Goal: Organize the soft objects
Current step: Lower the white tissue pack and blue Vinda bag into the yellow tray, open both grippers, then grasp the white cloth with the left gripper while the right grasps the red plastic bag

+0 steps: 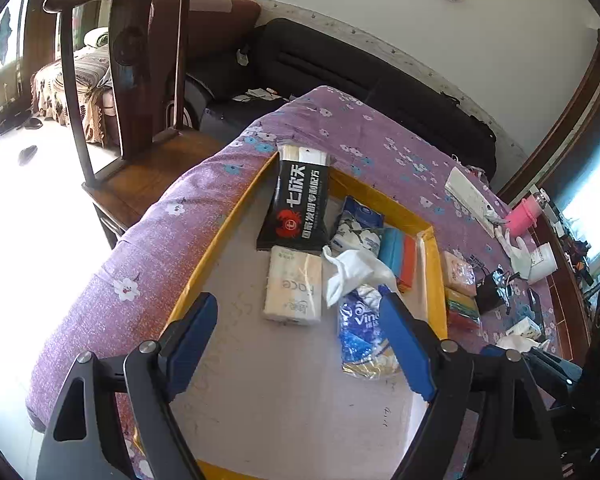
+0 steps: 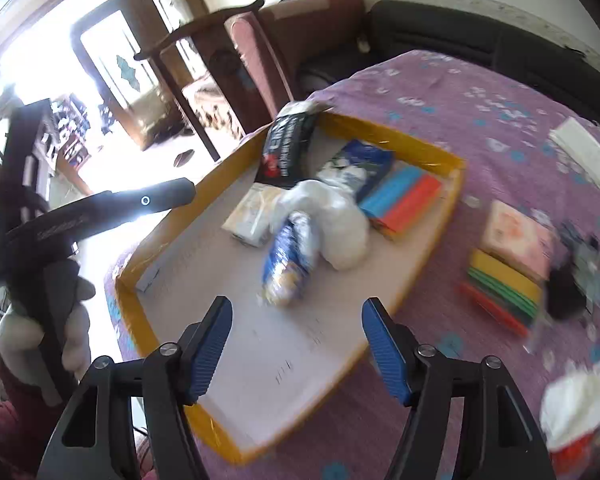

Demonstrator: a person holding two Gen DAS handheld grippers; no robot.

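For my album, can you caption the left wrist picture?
Open hand-held gripper above a yellow tray of tissue packs on a purple flowered cloth.

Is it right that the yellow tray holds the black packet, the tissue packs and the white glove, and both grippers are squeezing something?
Not quite. Both grippers, left and right, are open and hold nothing, as each wrist view shows. The yellow tray does hold the black packet, tissue packs and white glove.

both hand-held units match: left gripper point(image 1: 298, 344) and right gripper point(image 2: 297, 346) have black angular frames with triangular cut-outs, round silver screws at the pivots, and ribbed blue pads point(image 2: 210, 348) lining the jaws; the holding hand point(image 2: 44, 344) wears a light glove.
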